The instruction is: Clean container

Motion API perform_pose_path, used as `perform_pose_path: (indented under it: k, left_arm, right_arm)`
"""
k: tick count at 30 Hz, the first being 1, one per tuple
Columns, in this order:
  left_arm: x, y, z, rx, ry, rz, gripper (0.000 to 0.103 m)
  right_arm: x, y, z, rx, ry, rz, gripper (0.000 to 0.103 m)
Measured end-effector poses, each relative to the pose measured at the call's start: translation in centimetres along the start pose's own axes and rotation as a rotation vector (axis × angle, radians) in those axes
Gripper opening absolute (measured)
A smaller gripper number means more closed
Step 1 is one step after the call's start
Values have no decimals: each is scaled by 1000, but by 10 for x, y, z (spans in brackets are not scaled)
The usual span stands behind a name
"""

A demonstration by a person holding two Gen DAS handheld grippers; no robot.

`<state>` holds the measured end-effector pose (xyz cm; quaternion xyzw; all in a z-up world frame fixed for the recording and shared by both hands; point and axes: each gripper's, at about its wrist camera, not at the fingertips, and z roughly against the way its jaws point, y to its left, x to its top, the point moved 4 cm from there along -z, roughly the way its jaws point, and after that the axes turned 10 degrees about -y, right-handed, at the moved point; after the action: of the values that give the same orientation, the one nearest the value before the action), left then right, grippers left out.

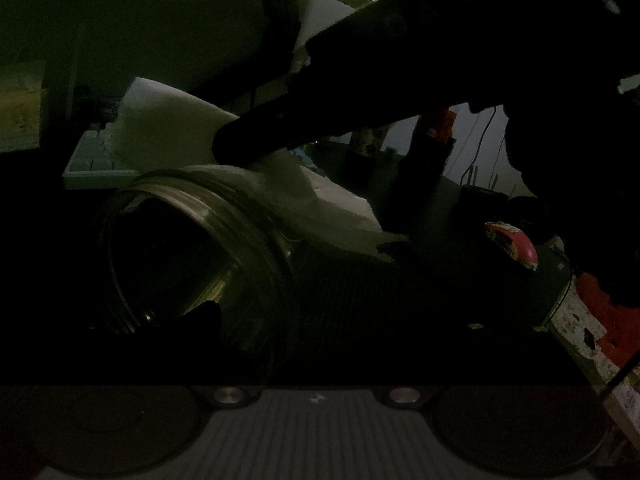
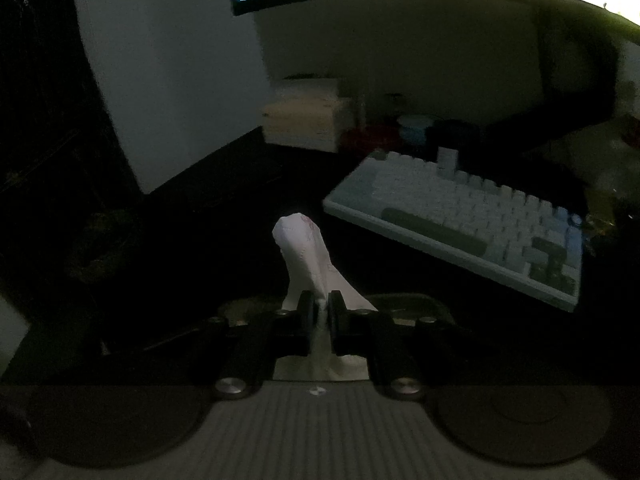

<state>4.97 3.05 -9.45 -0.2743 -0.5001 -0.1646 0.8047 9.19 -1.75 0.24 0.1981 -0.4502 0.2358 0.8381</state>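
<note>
A clear glass container (image 1: 224, 256) fills the middle of the dim left wrist view, lying tilted on its side with its wide, threaded mouth turned left and toward the camera. Its interior is dark and its ribbed body runs back to the right. A white paper tissue (image 1: 288, 184) drapes over the upper side of its neck, touching the glass. In the right wrist view the same tissue (image 2: 306, 256) rises as a crumpled, twisted peak with a faint reddish print near its tip.
</note>
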Motion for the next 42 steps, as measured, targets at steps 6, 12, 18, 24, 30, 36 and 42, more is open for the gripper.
perform_pose_path:
  k: [6, 12, 18, 24, 30, 36, 42]
  left_arm:
    - [0, 0, 1, -3, 0, 2, 103]
    - [-1, 0, -1, -2, 0, -3, 103]
    - [-1, 2, -4, -3, 0, -4, 103]
    - [-1, 1, -3, -4, 0, -5, 103]
    - [-1, 1, -3, -5, 0, -5, 103]
    - [-1, 1, -3, -3, 0, -6, 103]
    - [0, 1, -4, -3, 0, -7, 103]
  right_arm:
    - [1, -13, 0, -57, 7, -7, 11]
    - [0, -14, 1, -59, 1, 5, 11]
    - [1, -19, -1, -54, -1, 1, 11]
    - [1, -21, -1, -54, -5, 1, 11]
    - [1, -21, -1, -52, -5, -2, 11]
    - [1, -22, -1, -53, -6, -3, 11]
    - [1, -21, -1, -54, -8, -6, 11]
